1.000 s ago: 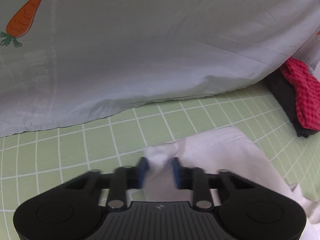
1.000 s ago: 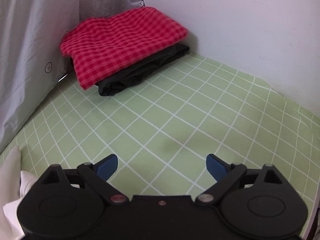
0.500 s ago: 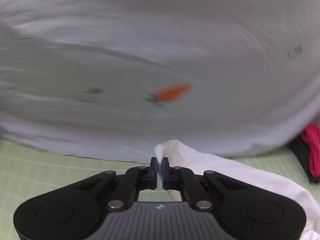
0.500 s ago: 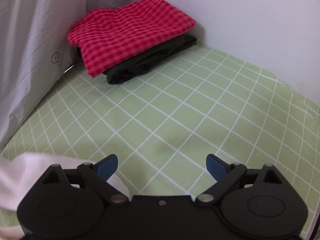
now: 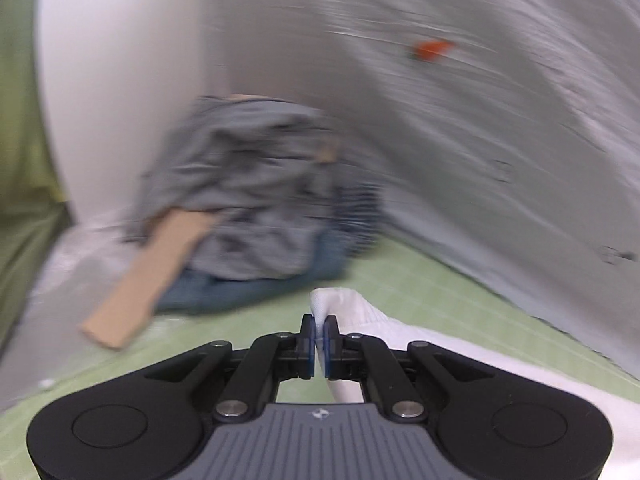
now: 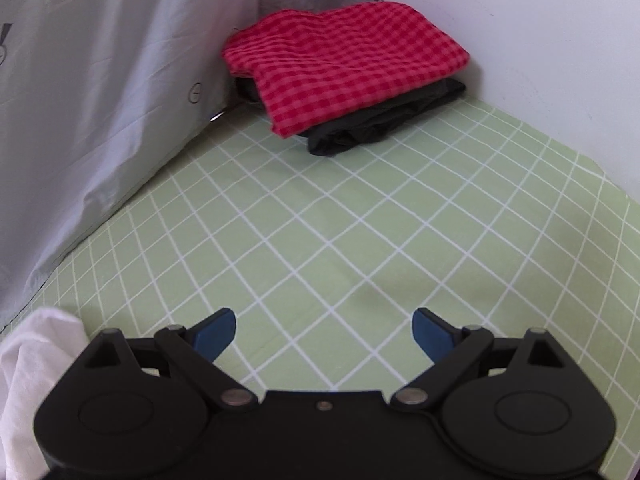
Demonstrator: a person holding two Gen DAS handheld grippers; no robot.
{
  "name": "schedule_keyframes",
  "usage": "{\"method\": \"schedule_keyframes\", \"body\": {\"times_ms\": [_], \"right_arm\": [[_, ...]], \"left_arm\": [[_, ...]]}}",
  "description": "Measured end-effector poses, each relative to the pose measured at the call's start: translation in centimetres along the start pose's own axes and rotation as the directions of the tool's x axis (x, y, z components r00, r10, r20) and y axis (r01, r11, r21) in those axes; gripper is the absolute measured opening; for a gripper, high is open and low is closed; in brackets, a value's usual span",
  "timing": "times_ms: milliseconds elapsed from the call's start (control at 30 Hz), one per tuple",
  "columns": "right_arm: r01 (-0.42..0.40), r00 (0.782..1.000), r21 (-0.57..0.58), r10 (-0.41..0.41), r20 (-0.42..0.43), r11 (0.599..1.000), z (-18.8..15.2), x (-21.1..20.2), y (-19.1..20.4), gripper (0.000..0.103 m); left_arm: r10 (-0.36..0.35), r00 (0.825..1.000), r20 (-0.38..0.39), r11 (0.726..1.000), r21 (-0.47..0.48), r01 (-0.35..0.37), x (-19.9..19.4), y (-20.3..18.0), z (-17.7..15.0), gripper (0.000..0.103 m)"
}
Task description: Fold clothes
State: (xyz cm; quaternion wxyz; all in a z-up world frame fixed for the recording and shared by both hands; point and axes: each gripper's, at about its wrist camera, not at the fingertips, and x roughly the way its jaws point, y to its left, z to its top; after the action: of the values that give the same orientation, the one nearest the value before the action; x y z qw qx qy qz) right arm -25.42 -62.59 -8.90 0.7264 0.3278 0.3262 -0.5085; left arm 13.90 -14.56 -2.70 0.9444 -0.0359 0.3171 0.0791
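Observation:
My left gripper (image 5: 319,340) is shut on a corner of a white garment (image 5: 460,344), which trails off to the right over the green checked sheet (image 5: 400,276). The same white garment (image 6: 36,356) shows at the lower left of the right wrist view. My right gripper (image 6: 323,332) is open and empty above the green checked sheet (image 6: 320,216). The left wrist view is blurred by motion.
An unfolded heap of grey and blue clothes (image 5: 248,200) with a brown cardboard strip (image 5: 152,272) lies ahead of the left gripper. A folded red checked cloth (image 6: 344,60) lies on a black garment (image 6: 384,124) by the white wall. A pale grey pillow (image 6: 92,104) stands to the left.
My left gripper closed on the white garment's corner and swung left, bringing the heap of grey and blue clothes into view. The right gripper stayed open and drifted slightly.

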Motion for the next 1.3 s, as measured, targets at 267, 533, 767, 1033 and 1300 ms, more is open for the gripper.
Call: {"method": "schedule_keyframes", "body": {"times_ms": [267,533,767,1033,1300], "right_arm": [[-0.030,0.999,-0.016,0.030,-0.023,0.999,-1.0,-1.0,0.7,0.096],[-0.107,0.992,-0.004,0.107,-0.062,0.994,-3.4,-2.4,1.3,0.096],[-0.205,0.974,-0.005,0.204,-0.099,0.979,-5.2,-4.2,1.4,0.095],[-0.397,0.893,0.047,0.398,-0.213,0.917,-6.1,-2.8,5.4,0.091],[-0.385,0.917,-0.181,0.354,-0.181,0.905,-9.3,-6.0,11.7,0.026]], "left_arm": [[-0.004,0.985,-0.172,0.998,-0.055,-0.006,0.3,2.5,-3.4,0.035],[-0.110,0.954,-0.279,0.994,-0.022,0.108,-1.6,0.5,-7.8,0.070],[-0.144,0.948,-0.283,0.989,-0.051,0.135,-3.9,2.8,-9.1,0.078],[-0.163,0.940,-0.300,0.986,-0.092,0.141,-6.0,7.1,-9.9,0.078],[-0.166,0.937,-0.308,0.986,-0.075,0.150,-6.0,12.1,-9.1,0.078]]}}
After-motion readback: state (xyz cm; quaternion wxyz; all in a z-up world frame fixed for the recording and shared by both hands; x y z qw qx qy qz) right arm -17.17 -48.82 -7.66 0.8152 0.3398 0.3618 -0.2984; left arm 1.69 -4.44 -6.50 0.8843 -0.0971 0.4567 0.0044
